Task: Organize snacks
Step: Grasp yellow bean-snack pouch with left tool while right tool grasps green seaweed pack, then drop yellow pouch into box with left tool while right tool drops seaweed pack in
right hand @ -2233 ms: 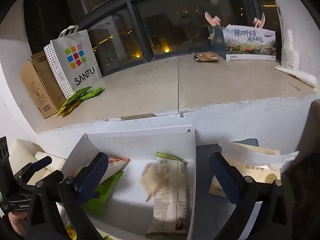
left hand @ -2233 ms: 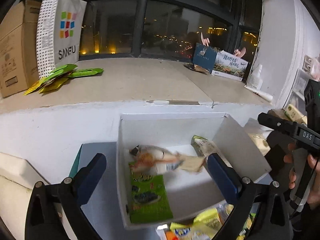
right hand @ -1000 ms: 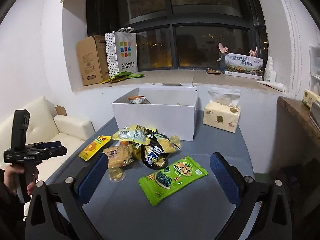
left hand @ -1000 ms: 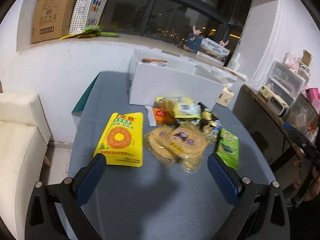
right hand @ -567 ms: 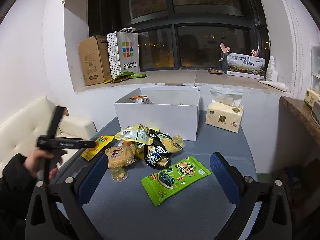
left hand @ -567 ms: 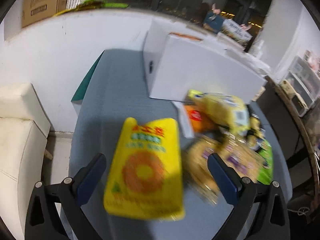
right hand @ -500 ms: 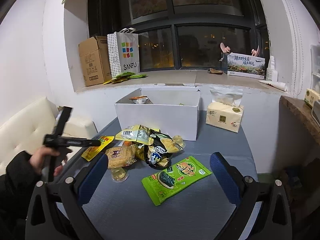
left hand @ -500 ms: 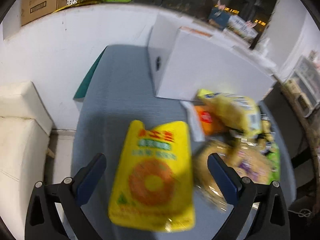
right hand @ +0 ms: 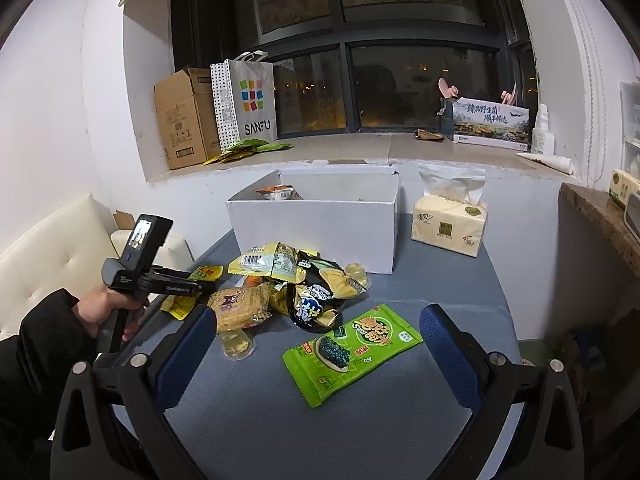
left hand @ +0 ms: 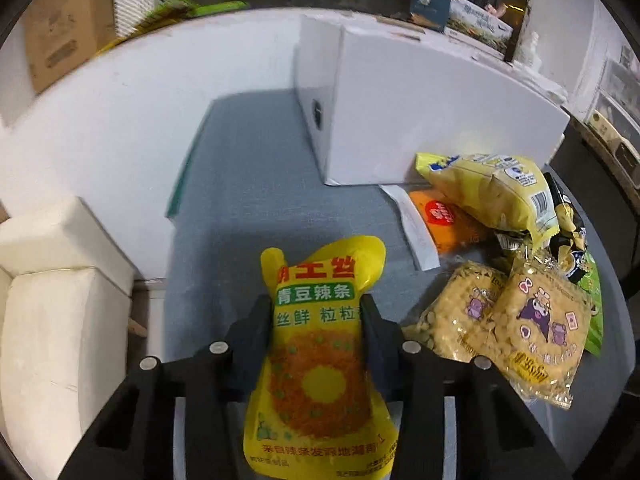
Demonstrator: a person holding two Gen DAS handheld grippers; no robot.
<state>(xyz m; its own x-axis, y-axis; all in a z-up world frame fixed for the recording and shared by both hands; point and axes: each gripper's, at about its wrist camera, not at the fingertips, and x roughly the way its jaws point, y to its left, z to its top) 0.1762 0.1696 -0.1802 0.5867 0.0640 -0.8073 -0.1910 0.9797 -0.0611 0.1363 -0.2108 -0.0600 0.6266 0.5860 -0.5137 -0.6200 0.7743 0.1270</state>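
Note:
A yellow snack pouch (left hand: 316,344) with a sunflower print lies near the left edge of the grey table (right hand: 400,420). My left gripper (left hand: 316,308) straddles it; its jaws are closing and the dark fingers (left hand: 260,320) pinch the pouch's sides, which buckle inward. From the right wrist view the left gripper (right hand: 192,286) sits low over that pouch (right hand: 208,273). My right gripper (right hand: 318,316) hangs open above the table's front with nothing in it. A green seaweed pack (right hand: 352,352) lies just beyond it. The white box (right hand: 320,224) stands at the back, holding a few packets.
Right of the pouch is a heap of snacks: a yellow chip bag (left hand: 492,192), an orange pack (left hand: 440,216), two biscuit packs (left hand: 536,328). A tissue pack (right hand: 450,224) stands right of the box. A cream sofa (left hand: 52,300) borders the table's left edge.
The left gripper swung from the box over to the yellow pouch, dropped onto it, and its wide jaws came in against the pouch's sides. The right gripper stayed put over the last second.

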